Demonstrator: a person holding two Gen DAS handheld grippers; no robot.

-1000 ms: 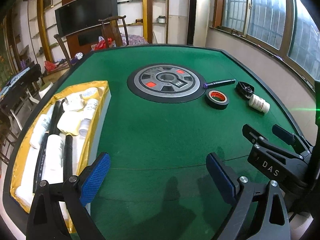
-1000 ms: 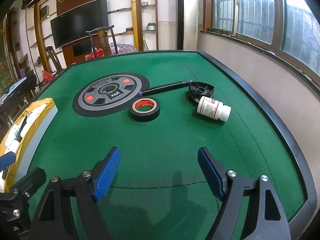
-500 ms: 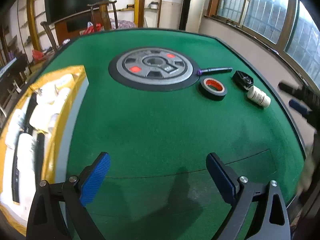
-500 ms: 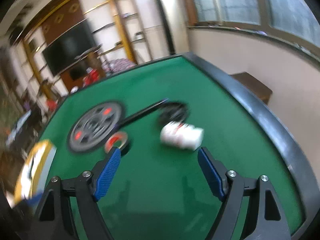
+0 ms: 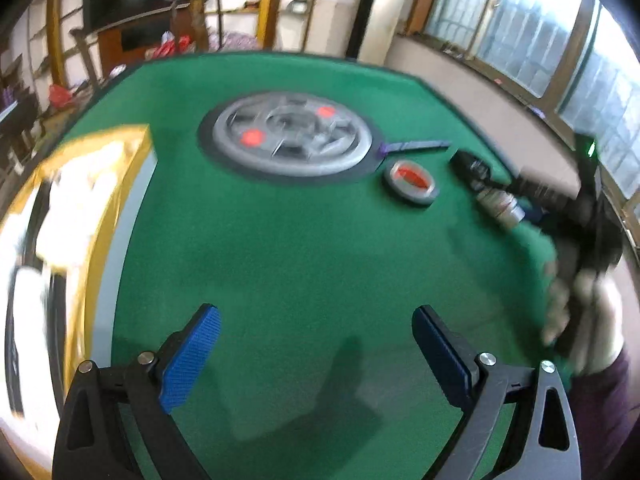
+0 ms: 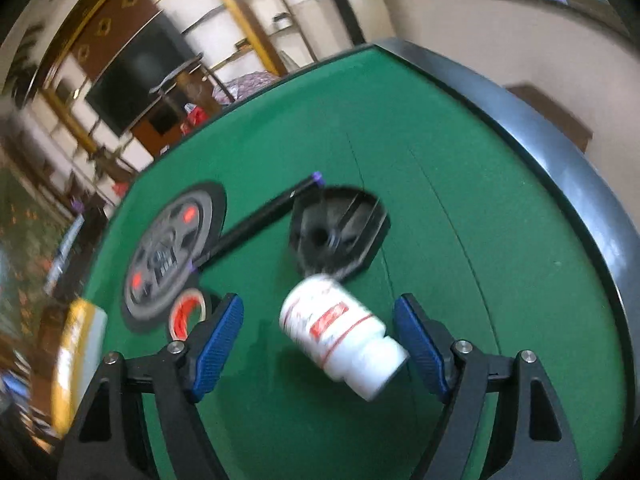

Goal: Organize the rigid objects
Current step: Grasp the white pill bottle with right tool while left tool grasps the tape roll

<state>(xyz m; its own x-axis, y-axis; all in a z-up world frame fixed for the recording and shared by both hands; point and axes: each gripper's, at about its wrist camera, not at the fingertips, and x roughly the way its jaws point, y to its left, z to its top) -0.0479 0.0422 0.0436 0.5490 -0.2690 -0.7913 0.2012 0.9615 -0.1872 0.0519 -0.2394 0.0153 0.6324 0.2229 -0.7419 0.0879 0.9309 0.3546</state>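
Green felt tabletop [image 6: 460, 152]: a white bottle [image 6: 344, 338] is seen lying on its side near the right edge, framed but untouched between the wide-spread right claw [image 6: 318, 344]. Pads are best closed squarely across its body. Its red label is too blurred to read. The left claw [image 5: 316, 354] is held wide, empty.

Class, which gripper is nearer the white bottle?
Right. The right gripper is open with the white bottle lying between its fingers; the left gripper hangs over bare felt, well short of it.
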